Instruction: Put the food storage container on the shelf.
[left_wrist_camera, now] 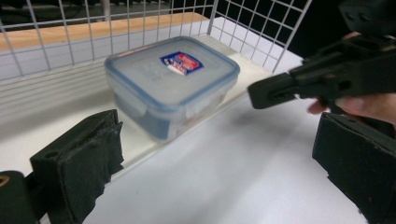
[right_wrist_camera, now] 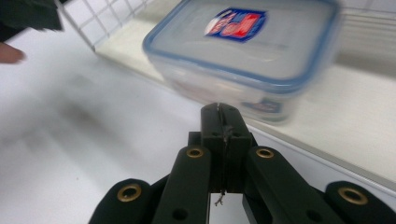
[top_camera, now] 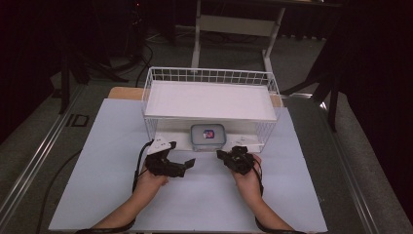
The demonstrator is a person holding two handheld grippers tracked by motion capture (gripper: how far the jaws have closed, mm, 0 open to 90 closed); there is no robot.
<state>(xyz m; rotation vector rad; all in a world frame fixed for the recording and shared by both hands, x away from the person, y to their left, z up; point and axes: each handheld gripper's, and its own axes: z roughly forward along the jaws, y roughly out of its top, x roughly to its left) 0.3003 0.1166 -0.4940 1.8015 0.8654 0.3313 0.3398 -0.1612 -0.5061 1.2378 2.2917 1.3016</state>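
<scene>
A clear plastic food box [top_camera: 208, 136] with a blue-rimmed lid and a red and blue label sits on the lower shelf of a white wire rack [top_camera: 210, 76], near its front edge. My left gripper [top_camera: 184, 165] lies on the table just left of and in front of the box, its jaws wide open and empty. In the left gripper view the box [left_wrist_camera: 170, 84] is ahead, beyond the pads [left_wrist_camera: 79, 168]. My right gripper [top_camera: 225, 155] is in front of the box's right side, shut with nothing in it. Its closed tips [right_wrist_camera: 219, 116] point at the box [right_wrist_camera: 247, 51].
The rack's white upper shelf [top_camera: 209, 100] overhangs the box, with wire mesh at the sides and back. The rack stands on a pale sheet [top_camera: 97, 165] that covers the table. In the left gripper view the right gripper [left_wrist_camera: 322, 74] and a thumb reach in from the right.
</scene>
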